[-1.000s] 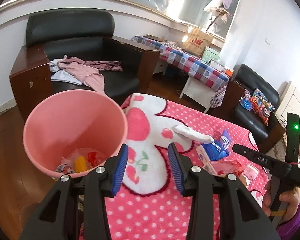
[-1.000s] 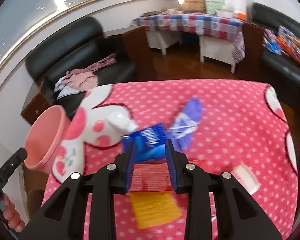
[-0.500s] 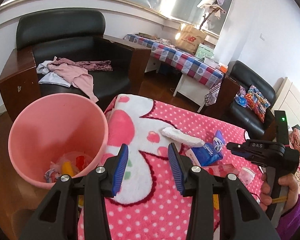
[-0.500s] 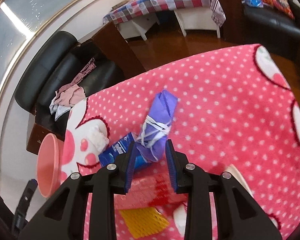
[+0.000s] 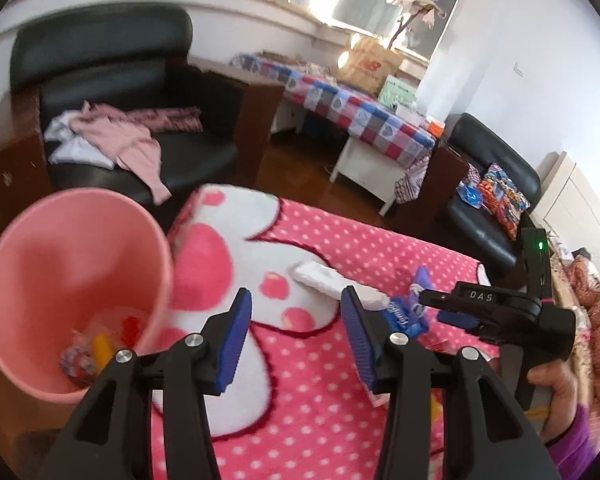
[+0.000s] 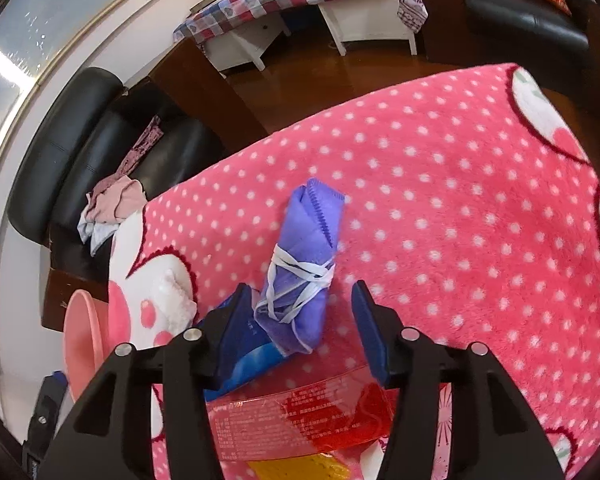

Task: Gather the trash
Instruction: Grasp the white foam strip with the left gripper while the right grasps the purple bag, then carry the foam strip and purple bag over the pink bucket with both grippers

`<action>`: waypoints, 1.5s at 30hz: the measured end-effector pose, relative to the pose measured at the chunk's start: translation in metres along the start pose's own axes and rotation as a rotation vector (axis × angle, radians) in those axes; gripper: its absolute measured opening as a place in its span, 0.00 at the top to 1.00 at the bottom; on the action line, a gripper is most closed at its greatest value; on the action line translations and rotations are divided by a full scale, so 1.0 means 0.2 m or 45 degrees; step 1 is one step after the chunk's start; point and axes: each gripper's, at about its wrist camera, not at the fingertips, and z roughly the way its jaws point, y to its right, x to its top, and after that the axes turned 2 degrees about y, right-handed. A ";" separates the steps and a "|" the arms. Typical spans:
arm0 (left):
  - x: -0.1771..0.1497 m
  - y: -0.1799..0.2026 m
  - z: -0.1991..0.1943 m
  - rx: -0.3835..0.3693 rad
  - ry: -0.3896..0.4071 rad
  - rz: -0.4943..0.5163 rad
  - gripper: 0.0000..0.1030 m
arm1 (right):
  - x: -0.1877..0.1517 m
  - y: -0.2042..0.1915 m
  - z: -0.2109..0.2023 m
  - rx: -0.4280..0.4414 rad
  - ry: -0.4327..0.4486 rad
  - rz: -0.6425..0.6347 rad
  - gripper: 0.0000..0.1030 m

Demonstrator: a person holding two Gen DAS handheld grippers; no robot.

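Observation:
A pink bin [image 5: 72, 276] with several wrappers in its bottom stands at the left edge of the pink polka-dot blanket [image 5: 320, 400]. My left gripper [image 5: 296, 340] is open and empty over the blanket beside the bin. My right gripper [image 6: 304, 320] is open, its jaws on either side of a rolled purple cloth tied with white string [image 6: 300, 272]. A blue packet [image 6: 240, 356] lies under its left finger, and a red clear wrapper [image 6: 300, 416] lies below. A white wad [image 5: 332, 280] lies ahead of the left gripper. The right gripper [image 5: 436, 308] shows in the left wrist view.
A black armchair [image 5: 112, 80] with pink clothes stands behind the bin. A table with a checked cloth [image 5: 360, 116] and a second black chair [image 5: 488, 200] stand at the back. A yellow foam net [image 6: 300, 468] lies near the red wrapper.
My right gripper has opened wider and moved forward over the purple roll, which now sits between its jaws. My left gripper has drifted right, away from the bin.

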 end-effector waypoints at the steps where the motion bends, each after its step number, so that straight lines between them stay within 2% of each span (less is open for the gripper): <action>1: 0.01 0.01 0.03 -0.013 -0.028 -0.018 0.56 | 0.00 0.00 0.01 0.002 -0.002 0.005 0.49; 7: 0.06 0.04 0.24 -0.095 -0.217 -0.208 0.56 | -0.02 0.02 0.06 0.020 -0.021 0.035 0.49; 10: 0.07 0.06 0.35 -0.101 -0.291 -0.293 0.56 | -0.02 0.04 0.07 0.047 -0.018 0.056 0.50; 11: 0.08 0.07 0.38 -0.102 -0.317 -0.320 0.56 | -0.02 0.05 0.07 0.055 -0.011 0.055 0.51; 12: 0.08 0.08 0.42 -0.109 -0.342 -0.346 0.56 | -0.02 0.05 0.07 0.069 -0.011 0.047 0.61; 17: 0.08 0.13 0.56 -0.073 -0.396 -0.401 0.56 | -0.04 0.07 0.04 0.098 0.016 0.022 0.63; 25: 0.04 0.17 0.73 0.002 -0.455 -0.453 0.56 | -0.05 0.14 -0.13 0.111 0.122 -0.006 0.64; 29: 0.02 0.19 0.76 0.024 -0.449 -0.470 0.57 | -0.07 0.16 -0.19 0.113 0.151 -0.030 0.64; 32: 0.01 0.20 0.76 0.041 -0.441 -0.455 0.61 | -0.08 0.17 -0.21 0.110 0.164 -0.035 0.64; 33: 0.01 0.21 0.76 0.041 -0.431 -0.447 0.66 | -0.09 0.17 -0.22 0.112 0.165 -0.033 0.64; 35: 0.00 0.22 0.75 0.045 -0.416 -0.434 0.67 | -0.09 0.18 -0.23 0.117 0.168 -0.032 0.64; 45: 0.03 0.23 0.52 0.068 -0.254 -0.298 0.70 | -0.15 0.13 -0.31 0.119 0.206 -0.113 0.64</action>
